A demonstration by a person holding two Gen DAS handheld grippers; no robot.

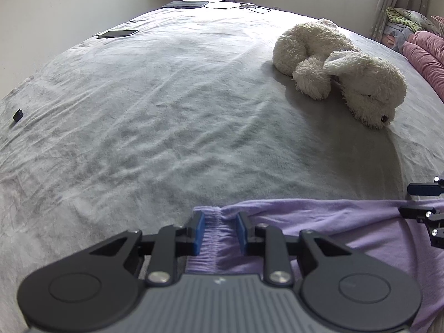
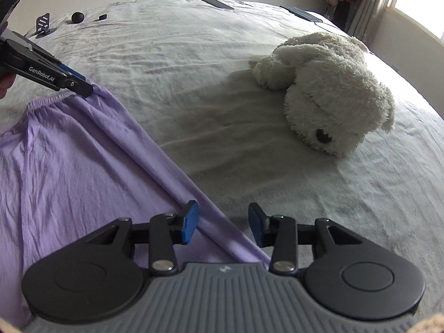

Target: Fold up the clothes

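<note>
Grey bedding (image 1: pixel 155 116) covers a wide bed that fills both views, with pale walls and a curtained window behind it. On its near edge lies a lilac garment (image 2: pixel 83 166), spread flat with a gathered elastic waistband at one end and a long folded edge running diagonally across the right wrist view.

At the waistband end, the left gripper (image 1: pixel 220 231) has its blue pads on either side of the bunched elastic; the fabric fills the gap between them, yet a clear space shows between the pads, so whether it is pinched cannot be told from that view. In the right wrist view the same tool's tip sits on the garment's far corner, looking closed over the cloth.

The right gripper (image 2: pixel 223 224) hovers over the other end with its fingers spread wide; the folded edge passes between them, touching neither pad clearly. It grasps nothing.

Further out, a white plush dog (image 1: pixel 341 75) lies on its side, well apart from the garment. Two dark flat devices (image 1: pixel 118 33) rest near the far edge, and a small black object (image 1: pixel 18 115) sits off to the left.
</note>
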